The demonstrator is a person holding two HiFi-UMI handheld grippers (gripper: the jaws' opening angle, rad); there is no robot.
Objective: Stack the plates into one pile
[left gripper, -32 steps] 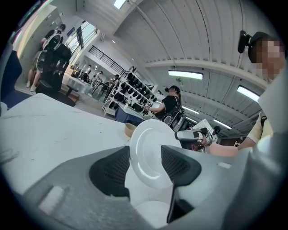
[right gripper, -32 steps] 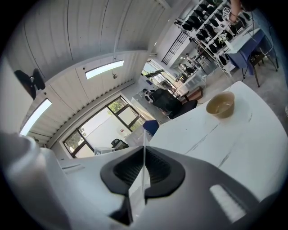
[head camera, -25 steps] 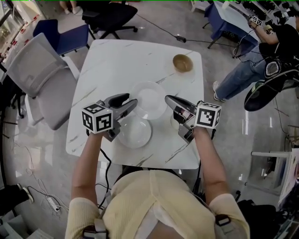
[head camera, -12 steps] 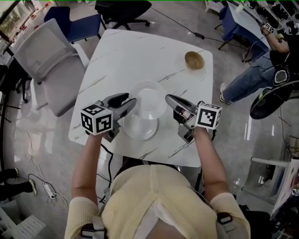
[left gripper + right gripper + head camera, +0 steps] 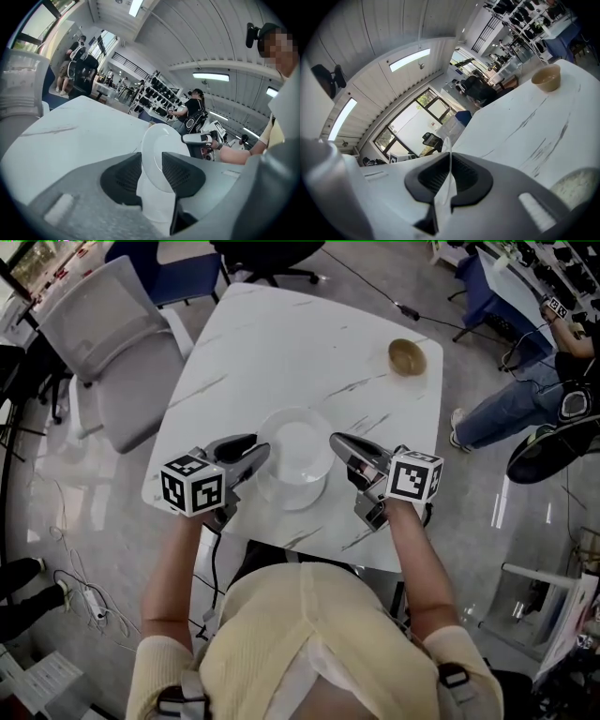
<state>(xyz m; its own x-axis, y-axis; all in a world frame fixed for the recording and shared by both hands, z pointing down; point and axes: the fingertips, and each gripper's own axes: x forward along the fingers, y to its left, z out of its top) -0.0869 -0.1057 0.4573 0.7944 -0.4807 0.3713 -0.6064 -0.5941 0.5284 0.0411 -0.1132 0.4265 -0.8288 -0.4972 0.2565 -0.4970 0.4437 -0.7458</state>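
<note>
A large white plate (image 5: 298,442) hangs between both grippers over the white marble table (image 5: 281,343). My left gripper (image 5: 261,451) has the plate's left rim between its pads, and its jaws are closing on it. In the left gripper view the plate (image 5: 161,140) stands tilted in the jaws. My right gripper (image 5: 337,440) is shut on the right rim, which shows as a thin white edge (image 5: 448,154) in the right gripper view. A smaller white plate (image 5: 286,498) lies under the large one, and its near side peeks out.
A small tan bowl (image 5: 407,356) stands alone near the table's far right corner. A grey chair (image 5: 103,343) is at the table's left. A seated person (image 5: 525,399) is beyond the right side. The table's near edge runs just below the plates.
Both grippers have carried the large plate toward me and a little down. It now covers most of the small plate, which earlier lay apart in front of it.
</note>
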